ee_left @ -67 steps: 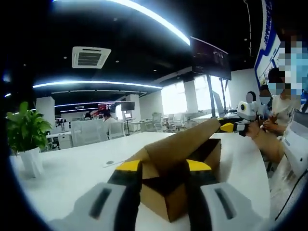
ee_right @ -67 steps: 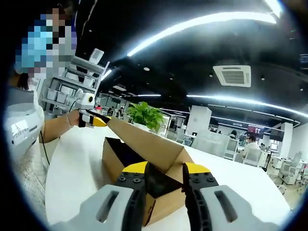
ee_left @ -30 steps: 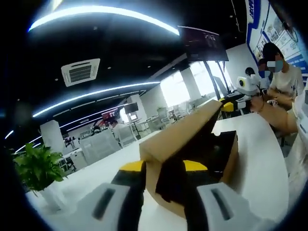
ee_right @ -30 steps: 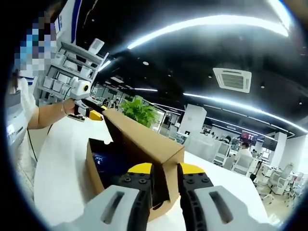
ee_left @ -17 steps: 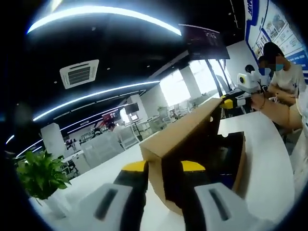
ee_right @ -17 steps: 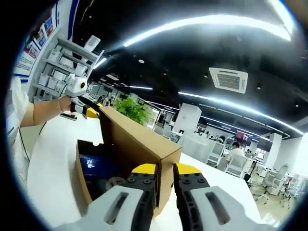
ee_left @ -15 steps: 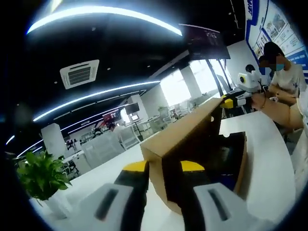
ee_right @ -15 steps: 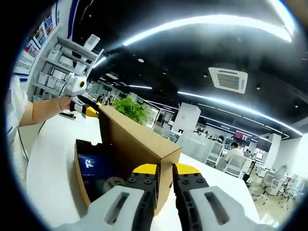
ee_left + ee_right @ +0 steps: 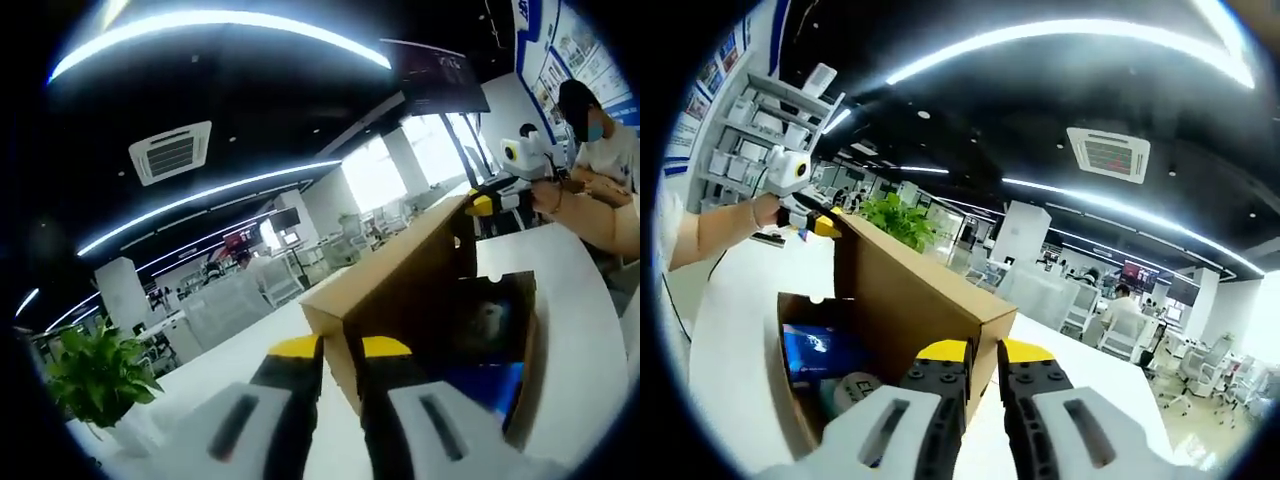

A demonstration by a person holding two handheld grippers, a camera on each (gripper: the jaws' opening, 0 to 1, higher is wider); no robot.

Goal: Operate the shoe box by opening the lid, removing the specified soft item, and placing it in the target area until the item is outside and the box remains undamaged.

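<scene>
While my jaws are pinching the raised lid from both ends, I am judging the opening step as nearly done. In the left gripper view, my left gripper [image 9: 335,352] is sitting with its jaws nearly together on the near edge of the lid [image 9: 395,285], a thin strip of cardboard between the yellow tips. In the right gripper view, my right gripper [image 9: 983,357] is doing the same at the opposite corner of that lid [image 9: 910,285], jaws close together on its edge.

The lid is standing steeply tilted above the box [image 9: 790,395], and the box is resting on the white tabletop [image 9: 730,300]. Inside it I am seeing a blue packet [image 9: 812,347] and a pale rounded thing [image 9: 855,390] just beside it; which of them is the soft item I cannot tell.

So the lid is up and the box is looking undamaged. What is left, as I am reading it: freeing one gripper, lifting the item out, and setting it down in the target area, which I cannot make out.
</scene>
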